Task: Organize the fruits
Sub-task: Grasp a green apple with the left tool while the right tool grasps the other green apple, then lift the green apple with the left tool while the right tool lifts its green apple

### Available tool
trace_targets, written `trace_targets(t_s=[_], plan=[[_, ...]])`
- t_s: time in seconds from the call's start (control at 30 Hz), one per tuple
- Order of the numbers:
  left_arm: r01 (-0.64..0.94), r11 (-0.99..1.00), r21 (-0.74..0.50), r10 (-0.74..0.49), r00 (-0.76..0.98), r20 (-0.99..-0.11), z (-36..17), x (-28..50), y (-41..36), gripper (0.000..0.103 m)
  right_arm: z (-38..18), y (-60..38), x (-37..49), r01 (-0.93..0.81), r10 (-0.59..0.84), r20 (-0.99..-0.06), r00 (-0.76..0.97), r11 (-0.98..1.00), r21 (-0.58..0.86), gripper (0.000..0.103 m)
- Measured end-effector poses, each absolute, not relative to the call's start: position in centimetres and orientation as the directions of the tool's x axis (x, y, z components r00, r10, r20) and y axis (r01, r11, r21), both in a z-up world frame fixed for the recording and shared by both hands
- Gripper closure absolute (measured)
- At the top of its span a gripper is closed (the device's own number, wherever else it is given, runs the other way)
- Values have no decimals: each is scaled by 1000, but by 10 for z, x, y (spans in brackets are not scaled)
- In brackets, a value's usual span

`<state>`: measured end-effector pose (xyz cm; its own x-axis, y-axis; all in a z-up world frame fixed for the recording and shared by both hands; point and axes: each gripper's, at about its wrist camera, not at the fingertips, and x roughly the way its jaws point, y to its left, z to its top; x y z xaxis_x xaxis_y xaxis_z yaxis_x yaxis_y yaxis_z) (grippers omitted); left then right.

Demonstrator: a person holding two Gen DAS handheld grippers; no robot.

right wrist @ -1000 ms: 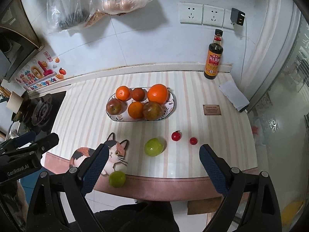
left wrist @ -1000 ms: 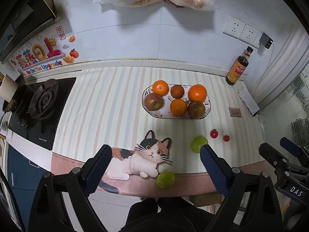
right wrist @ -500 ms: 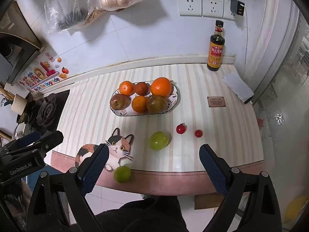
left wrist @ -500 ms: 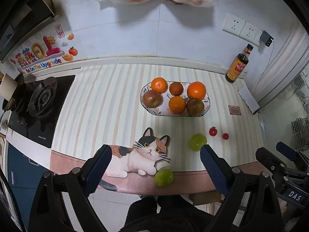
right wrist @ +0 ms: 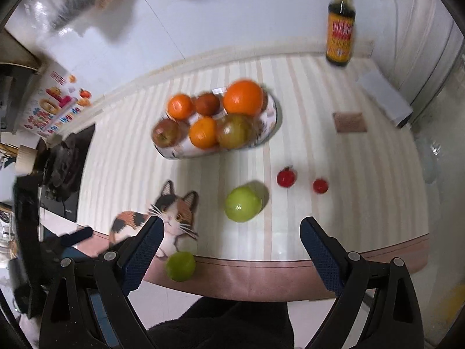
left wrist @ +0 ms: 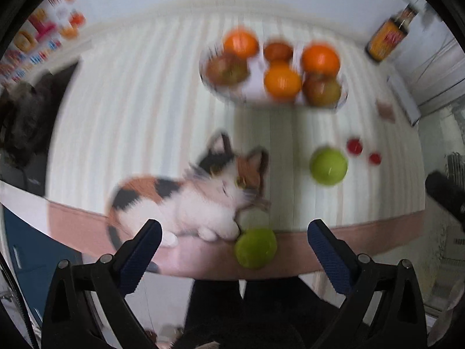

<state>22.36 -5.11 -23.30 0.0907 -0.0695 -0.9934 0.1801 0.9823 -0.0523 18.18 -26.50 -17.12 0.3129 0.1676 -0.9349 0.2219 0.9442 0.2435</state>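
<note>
No text readable in either view; both are motion-blurred; dark bottle (right wrist: pixel 340 33) at 1 o'clock in right wrist view carries a red-and-yellow label, characters smeared, not legible; same bottle (left wrist: pixel 388 38) at 1 o'clock in left wrist view, label just a yellow-red blur; wall sticker (right wrist: pixel 56 103) at 9 to 10 o'clock has colourful lettering, too blurred to read; small brown card (right wrist: pixel 349 122) on the surface at 2 o'clock, any print indistinct.
</note>
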Motion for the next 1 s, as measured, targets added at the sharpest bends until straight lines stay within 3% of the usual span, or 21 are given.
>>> trace_targets(t_s=[0.27,0.47,0.57,0.63,0.7,0.77,0.83,1.0], plan=[[128,977,-173,-148,-184,-972,-318,217,-54,0,-250,-273,209,256,218,-957,191,930,263,7],[115,965,-237,-200,-264,-944,-347,215,-65,2,-296,-272,233,265,245,-963,114,927,267,7],[129,962,-239,-200,-260,-945,-352,217,-71,17,-315,-268,244,267,251,-964,85,927,265,7],[139,964,-229,-188,-259,-948,-355,219,-73,50,-328,-264,250,270,254,-965,66,926,262,10],[143,964,-225,-185,-249,-951,-355,221,-74,49,-339,-262,255,275,269,-962,51,922,273,15],[140,966,-218,-182,-236,-955,-354,223,-74,49,-351,-259,260,281,276,-961,32,920,273,34],[147,969,-199,-165,-212,-963,-350,230,-71,49,-358,-257,261,285,280,-960,20,919,274,39],[130,977,-167,-146,-153,-977,-342,248,-63,50,-358,-246,251,241,309,-951,-5,923,299,40]])
